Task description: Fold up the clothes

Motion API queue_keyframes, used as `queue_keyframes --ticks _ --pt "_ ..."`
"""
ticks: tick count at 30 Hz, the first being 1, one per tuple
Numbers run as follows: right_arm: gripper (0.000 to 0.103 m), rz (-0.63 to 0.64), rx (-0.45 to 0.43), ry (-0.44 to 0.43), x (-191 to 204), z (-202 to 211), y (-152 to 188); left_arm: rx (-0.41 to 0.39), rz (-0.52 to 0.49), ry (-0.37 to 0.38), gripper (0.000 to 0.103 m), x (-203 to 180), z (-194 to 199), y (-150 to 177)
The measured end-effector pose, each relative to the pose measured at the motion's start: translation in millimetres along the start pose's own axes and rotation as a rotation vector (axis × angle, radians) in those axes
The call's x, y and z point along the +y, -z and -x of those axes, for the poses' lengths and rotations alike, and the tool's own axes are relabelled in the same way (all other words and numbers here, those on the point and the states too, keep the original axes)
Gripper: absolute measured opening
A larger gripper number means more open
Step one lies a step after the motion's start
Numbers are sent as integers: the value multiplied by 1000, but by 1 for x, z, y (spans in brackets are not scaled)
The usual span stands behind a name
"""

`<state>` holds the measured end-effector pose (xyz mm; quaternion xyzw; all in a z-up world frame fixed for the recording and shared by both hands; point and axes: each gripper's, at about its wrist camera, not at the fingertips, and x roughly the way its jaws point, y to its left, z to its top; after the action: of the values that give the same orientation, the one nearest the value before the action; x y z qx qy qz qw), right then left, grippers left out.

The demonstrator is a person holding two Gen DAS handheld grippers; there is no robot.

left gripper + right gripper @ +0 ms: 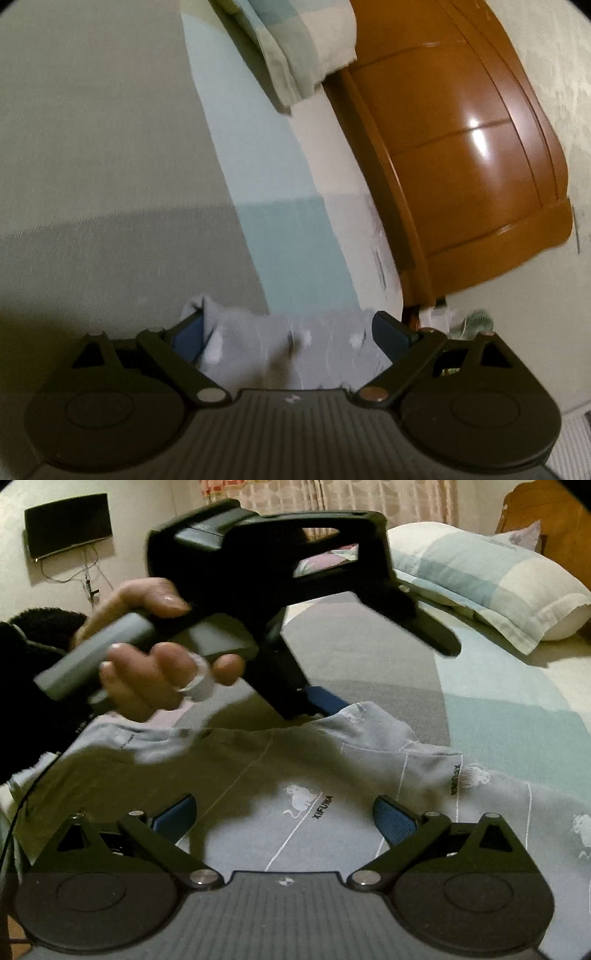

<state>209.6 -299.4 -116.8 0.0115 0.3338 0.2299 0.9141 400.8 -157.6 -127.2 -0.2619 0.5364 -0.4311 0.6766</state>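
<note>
I am at a bed (369, 657) covered in grey, pale blue and cream blocks, folding a grey garment (332, 775) printed with small white animals and thin white lines. Starting at the left, my left hand (155, 657), with a ring on one finger and a dark sleeve behind it, wraps the grey handle of my left hand-held gripper (288, 332). That wrist is angled so the tool tips forward and down onto the far edge of the garment. In its own camera the blue pads sit wide apart with bunched grey cloth lying between them, so I judge it spread, not pinching; the picture is blurred, so contact is hard to confirm. It seems placed there to take hold of that far edge for a fold. Moving right, my right hand-held gripper (284, 816) hovers low over the near part of the garment, level and pointing across the bed, its blue pads also wide apart with flat cloth showing between them and nothing held. The garment lies spread and rumpled across the near side of the bed, not yet folded. Farther right, toward the head of the bed, a checked pillow (480, 579) rests against a glossy wooden headboard (461, 147), well apart from the garment.
</note>
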Motion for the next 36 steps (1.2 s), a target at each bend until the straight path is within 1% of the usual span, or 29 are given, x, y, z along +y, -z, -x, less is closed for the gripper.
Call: queue_keyframes --ticks 2,3,5,8,9,11,15,16,17,19,20,21,24,27,30,32,35,36 --pt "103 -28 -2 -2 -2 2 -1 -8 19 -5 92 1 -1 -6" --pt "103 -42 -3 -3 -4 3 -1 -7 11 -16 92 -1 0 -7" --pt "103 -70 -5 -7 -7 5 -2 -14 -34 -49 92 -10 5 -5" --pt "103 -97 -6 -8 -10 8 -1 -76 -141 -145 92 -30 20 0" --pt "103 -99 -6 -5 -10 9 0 -87 -154 -153 92 -35 25 1" --pt "103 -101 -4 -1 -10 9 0 -75 -154 -105 93 -42 29 3" --pt "103 -109 -2 2 -9 7 -2 2 -163 -22 93 -52 16 10" --pt "103 -113 -2 2 -10 6 -2 26 -164 -15 93 -53 10 12" --pt "103 -115 -2 3 -10 5 -3 48 -161 -28 93 -50 5 12" --pt "103 -119 -3 4 -10 2 -4 66 -153 -95 93 -41 -7 12" --pt "103 -123 -3 5 -11 3 -4 53 -158 -146 93 -37 -9 11" --pt "103 -129 -4 6 -12 3 -4 36 -153 -169 91 -34 -8 11" --pt "103 -158 -11 9 -15 4 -5 0 -118 -172 91 -29 2 7" --pt "103 -180 -23 22 -18 7 -6 -30 -187 -241 91 -50 21 9" --pt "103 -197 -48 63 -19 10 -7 -43 -231 -264 91 -71 51 17" --pt "103 -221 -73 81 -21 13 -8 -49 -253 -295 92 -82 70 26" --pt "103 -298 -119 76 -31 20 -8 -56 -278 -328 92 -92 93 44" --pt "103 -331 -122 72 -35 21 -8 -59 -276 -340 92 -93 101 50"
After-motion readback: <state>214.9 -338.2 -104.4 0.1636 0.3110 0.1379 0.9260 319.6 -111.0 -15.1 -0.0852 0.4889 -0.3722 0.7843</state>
